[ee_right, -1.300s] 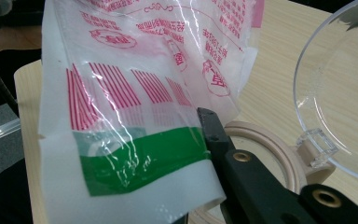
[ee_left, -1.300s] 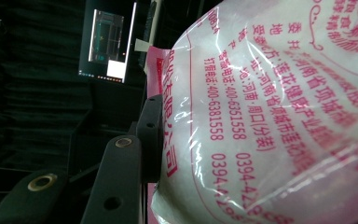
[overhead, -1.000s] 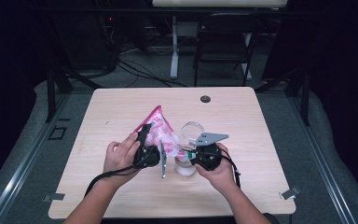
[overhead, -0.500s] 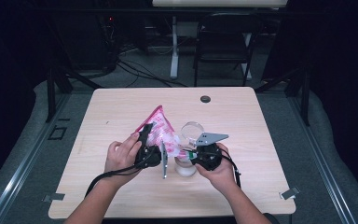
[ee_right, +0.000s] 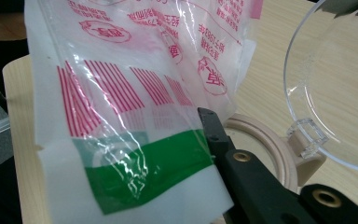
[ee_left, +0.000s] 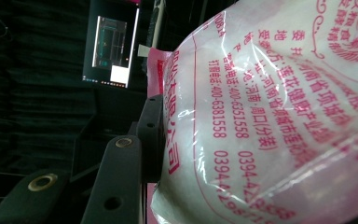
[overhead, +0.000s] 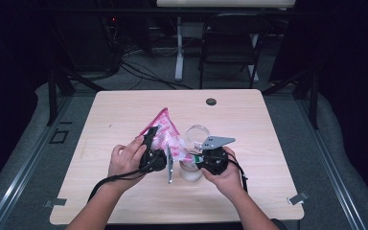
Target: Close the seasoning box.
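Left gripper [overhead: 159, 143] pinches the pink-printed plastic bag [overhead: 165, 136] of white powder at its side seam, held above the table [overhead: 268, 124] centre. Bag looks soft, slippery, fairly heavy; likely best gripped at sealed edges. Right gripper [overhead: 197, 158] is clamped on the bag's green bottom corner. Below it, a clear jar [overhead: 190, 171] with hinged lid [overhead: 197, 134] open; contents unclear, probably empty.

The bag [overhead: 165, 136] sits near the tabletop [overhead: 268, 143] centre, held between both claws: the left claw [overhead: 152, 143] at its nine o'clock, the right claw [overhead: 194, 159] at its four o'clock. The jar [overhead: 190, 171] stands just below the bag, its open lid [overhead: 197, 134] at twelve o'clock.
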`<act>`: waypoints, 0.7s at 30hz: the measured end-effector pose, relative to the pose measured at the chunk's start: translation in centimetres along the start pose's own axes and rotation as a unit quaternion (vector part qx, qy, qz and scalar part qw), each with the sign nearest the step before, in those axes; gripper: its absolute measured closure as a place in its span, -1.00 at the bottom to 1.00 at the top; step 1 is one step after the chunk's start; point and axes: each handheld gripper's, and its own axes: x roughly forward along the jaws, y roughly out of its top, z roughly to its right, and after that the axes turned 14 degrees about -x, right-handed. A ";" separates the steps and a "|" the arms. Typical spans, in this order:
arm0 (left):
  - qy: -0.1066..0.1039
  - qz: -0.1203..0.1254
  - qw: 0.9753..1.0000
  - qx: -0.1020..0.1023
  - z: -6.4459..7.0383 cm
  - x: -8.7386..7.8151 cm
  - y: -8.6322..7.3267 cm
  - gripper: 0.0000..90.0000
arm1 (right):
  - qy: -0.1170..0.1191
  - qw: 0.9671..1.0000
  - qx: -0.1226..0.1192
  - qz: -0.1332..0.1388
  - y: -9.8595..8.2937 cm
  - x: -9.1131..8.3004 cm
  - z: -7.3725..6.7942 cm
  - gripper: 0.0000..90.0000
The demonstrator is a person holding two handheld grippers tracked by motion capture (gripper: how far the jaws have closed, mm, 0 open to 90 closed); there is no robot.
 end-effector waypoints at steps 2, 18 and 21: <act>0.001 0.004 1.000 -0.001 0.0 0.0 0.0 0.41 | 0.000 1.000 0.000 0.000 0.0 0.0 0.0 1.00; 0.001 0.005 1.000 0.001 -0.1 0.0 0.2 0.41 | 0.000 1.000 0.001 0.002 0.0 0.0 0.1 1.00; 0.004 0.006 1.000 0.001 -0.2 -0.1 0.2 0.41 | 0.000 1.000 0.001 0.002 0.0 -0.1 0.0 1.00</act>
